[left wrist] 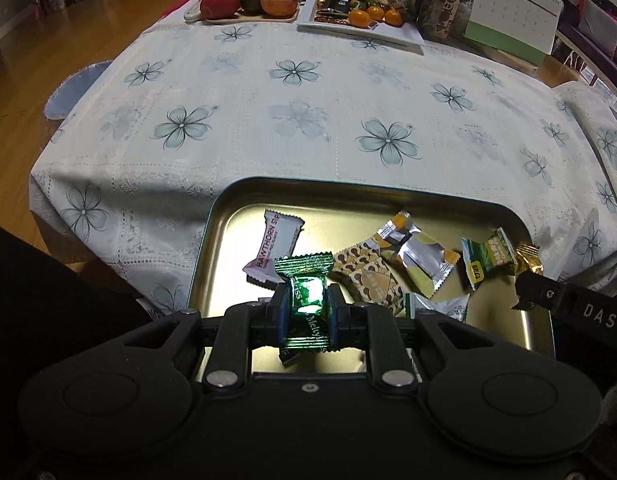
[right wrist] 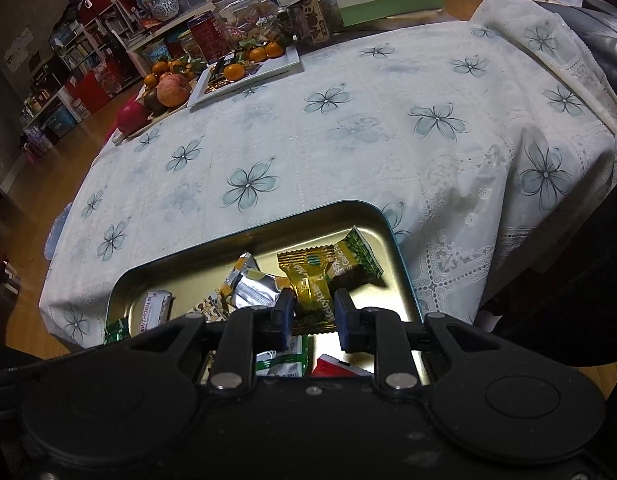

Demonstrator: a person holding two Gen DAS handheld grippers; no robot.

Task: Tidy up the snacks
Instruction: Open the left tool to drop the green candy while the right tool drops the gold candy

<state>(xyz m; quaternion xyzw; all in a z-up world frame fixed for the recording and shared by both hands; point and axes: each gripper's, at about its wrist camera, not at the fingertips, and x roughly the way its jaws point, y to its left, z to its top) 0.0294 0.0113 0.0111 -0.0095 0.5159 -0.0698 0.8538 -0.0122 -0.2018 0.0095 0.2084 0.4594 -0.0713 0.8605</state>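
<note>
An open gold-lined tin [left wrist: 222,216] [right wrist: 392,236] lies at the near edge of the flowered tablecloth [left wrist: 308,120]. In it lie a white Hawthorn wrapper [left wrist: 274,246], a brown patterned packet [left wrist: 368,276], a silver and yellow packet [left wrist: 422,258] and a green packet [left wrist: 488,258]. My left gripper [left wrist: 308,302] hangs over the tin's near left part, shut on a green foil candy [left wrist: 308,292]. My right gripper [right wrist: 314,300] hangs over the tin's right part, shut on a gold-wrapped candy [right wrist: 308,280]. That candy [left wrist: 528,258] and the right gripper [left wrist: 528,294] also show in the left wrist view.
At the far end stand a board of apples [left wrist: 248,0], a white plate with tangerines [left wrist: 360,20], jars [left wrist: 440,12] and a desk calendar [left wrist: 512,12]. The table drops to wooden floor [left wrist: 48,60] on the left. A black chair [right wrist: 600,40] stands at the far right.
</note>
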